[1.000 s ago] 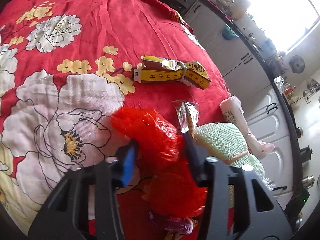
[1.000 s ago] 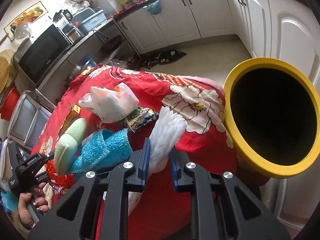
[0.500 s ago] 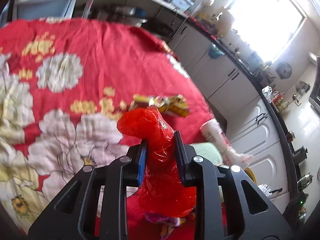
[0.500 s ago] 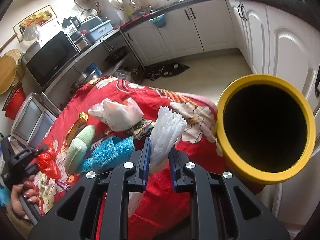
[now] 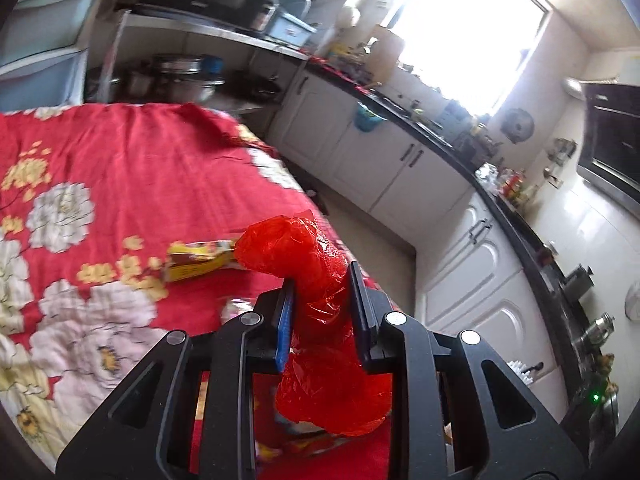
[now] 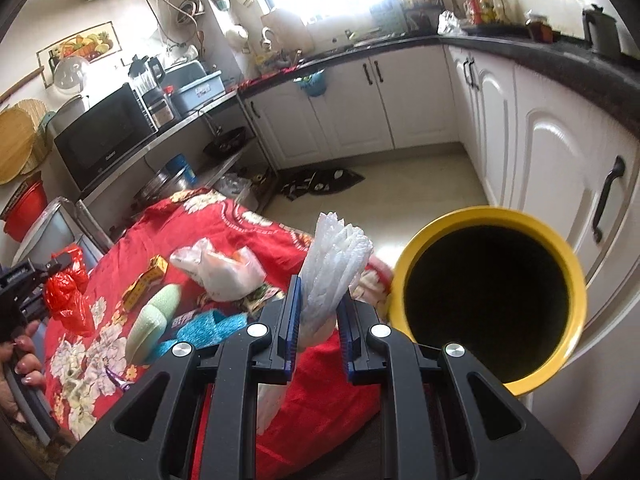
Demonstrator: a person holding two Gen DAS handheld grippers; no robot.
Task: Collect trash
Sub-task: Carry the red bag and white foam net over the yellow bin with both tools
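Note:
My left gripper point(image 5: 322, 292) is shut on a crumpled red plastic bag point(image 5: 312, 280) and holds it above the table with the red flowered cloth point(image 5: 120, 176); the bag also shows at the far left of the right wrist view point(image 6: 66, 292). My right gripper point(image 6: 318, 300) is shut on a white foam net sleeve point(image 6: 334, 260), held up just left of the yellow trash bin point(image 6: 576, 280), whose dark mouth faces me.
On the cloth lie a yellow and brown box point(image 5: 196, 262), a white plastic bag point(image 6: 220, 270), a pale green foam sleeve point(image 6: 152, 316), a blue fuzzy piece point(image 6: 212, 326) and small wrappers. White cabinets point(image 6: 552, 152) and a dark counter ring the room.
My left gripper closed on the red bag and lifted it off the cloth. My right gripper rose with the foam sleeve, and the bin sits closer beside it.

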